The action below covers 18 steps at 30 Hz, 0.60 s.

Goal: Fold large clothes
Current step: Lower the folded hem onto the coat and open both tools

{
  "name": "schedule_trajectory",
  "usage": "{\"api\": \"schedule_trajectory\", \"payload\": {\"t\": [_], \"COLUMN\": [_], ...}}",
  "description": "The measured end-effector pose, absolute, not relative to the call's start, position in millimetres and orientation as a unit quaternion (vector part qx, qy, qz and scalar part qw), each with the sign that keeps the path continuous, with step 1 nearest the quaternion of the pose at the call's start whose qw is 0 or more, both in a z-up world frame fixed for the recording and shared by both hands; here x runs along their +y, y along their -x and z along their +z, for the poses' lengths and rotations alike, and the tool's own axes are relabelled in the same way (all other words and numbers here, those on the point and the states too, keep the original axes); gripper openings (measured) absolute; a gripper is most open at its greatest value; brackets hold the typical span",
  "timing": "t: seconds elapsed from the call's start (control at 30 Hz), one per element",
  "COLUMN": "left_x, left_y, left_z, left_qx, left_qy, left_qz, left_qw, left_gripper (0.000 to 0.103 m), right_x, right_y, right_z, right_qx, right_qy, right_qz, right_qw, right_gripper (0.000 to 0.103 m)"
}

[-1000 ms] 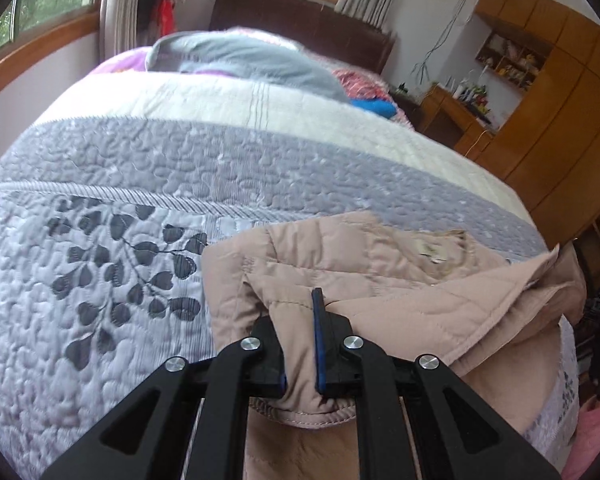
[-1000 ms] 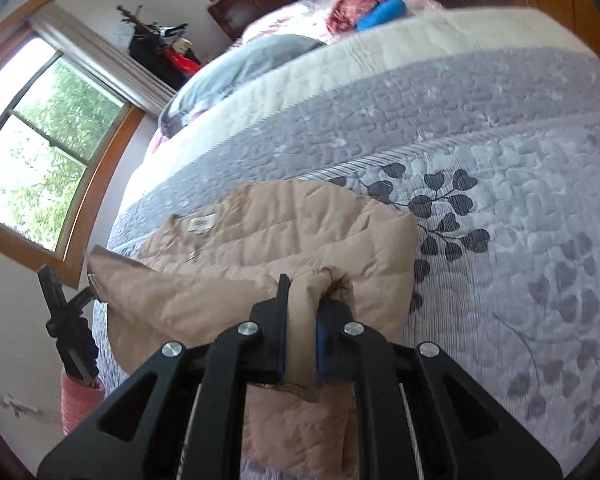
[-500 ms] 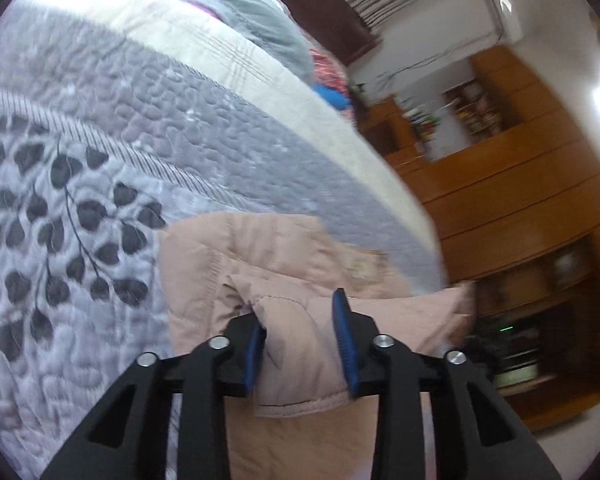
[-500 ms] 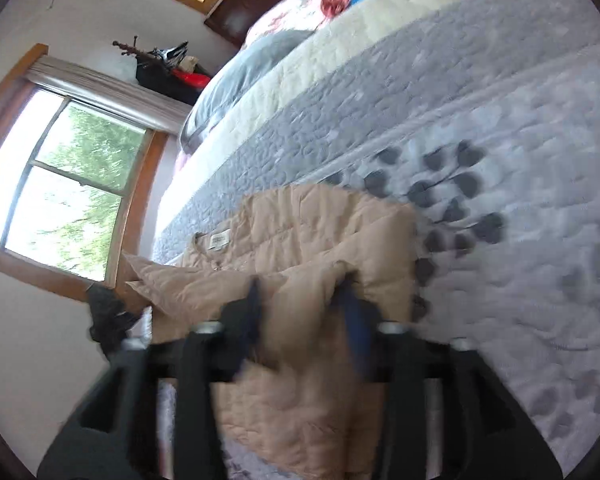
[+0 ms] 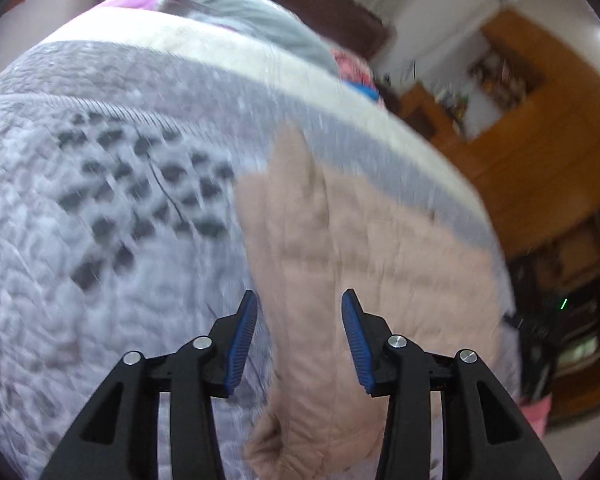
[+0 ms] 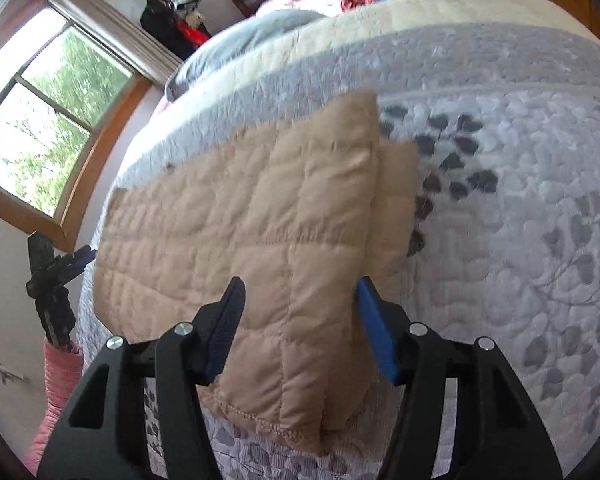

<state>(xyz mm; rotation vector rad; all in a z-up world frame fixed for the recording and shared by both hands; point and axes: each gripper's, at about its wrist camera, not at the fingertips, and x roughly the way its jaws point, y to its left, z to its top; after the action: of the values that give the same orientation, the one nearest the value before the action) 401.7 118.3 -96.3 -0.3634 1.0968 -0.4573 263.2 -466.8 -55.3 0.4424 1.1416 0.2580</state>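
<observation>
Quilted bed (image 6: 520, 240), folded tan jacket (image 6: 260, 220) on it

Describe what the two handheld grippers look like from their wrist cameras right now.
Both look alike. The left gripper and the right gripper each have black, angular linkage arms with triangular cut-outs, fastened by round silver bolts. The jaws carry flat, ribbed blue pads. No cables or markings show on either. A pink knitted sleeve appears at the right camera's left edge.
</observation>
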Motion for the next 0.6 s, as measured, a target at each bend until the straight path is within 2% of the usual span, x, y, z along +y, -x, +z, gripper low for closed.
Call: {"api": "schedule_trajectory", "payload": {"t": [0.03, 0.07, 0.1, 0.13, 0.2, 0.4, 0.6], "left_x": [110.9, 99.1, 88.9, 82.5, 66.7, 62.6, 70.7], "left_y": [-397.4, -392.7, -388.9, -387.0, -383.5, -393.0, -421.3], "left_z": [-99.2, -102.4, -102.6, -101.4, -91.5, -65.8, -124.8], "left_qx": [0.516, 0.515, 0.508, 0.502, 0.48, 0.435, 0.503], "left_qy": [0.159, 0.141, 0.118, 0.099, 0.065, 0.055, 0.087], "left_qz": [-0.214, -0.206, -0.193, -0.185, -0.177, -0.165, -0.158], "left_qw": [0.814, 0.82, 0.831, 0.839, 0.857, 0.884, 0.845], "left_gripper": [0.043, 0.043, 0.037, 0.026, 0.013, 0.01, 0.013], "right_x": [-462.3, -458.9, -457.1, -454.4, -451.2, -458.2, -469.8], "right_y": [-263.9, -265.0, -265.0, -264.6, -263.3, -276.0, -294.9], "right_z": [-57.3, -58.5, -58.0, -54.7, -43.5, -39.4, -89.6], "right_qx": [0.537, 0.538, 0.537, 0.531, 0.513, 0.5, 0.539], "right_qy": [-0.195, -0.188, -0.187, -0.185, -0.177, -0.179, -0.225], "right_qz": [0.112, 0.107, 0.106, 0.107, 0.105, 0.074, 0.066], "right_qw": [0.813, 0.815, 0.816, 0.82, 0.833, 0.844, 0.809], "right_gripper": [0.044, 0.038, 0.026, 0.016, 0.01, 0.009, 0.01]}}
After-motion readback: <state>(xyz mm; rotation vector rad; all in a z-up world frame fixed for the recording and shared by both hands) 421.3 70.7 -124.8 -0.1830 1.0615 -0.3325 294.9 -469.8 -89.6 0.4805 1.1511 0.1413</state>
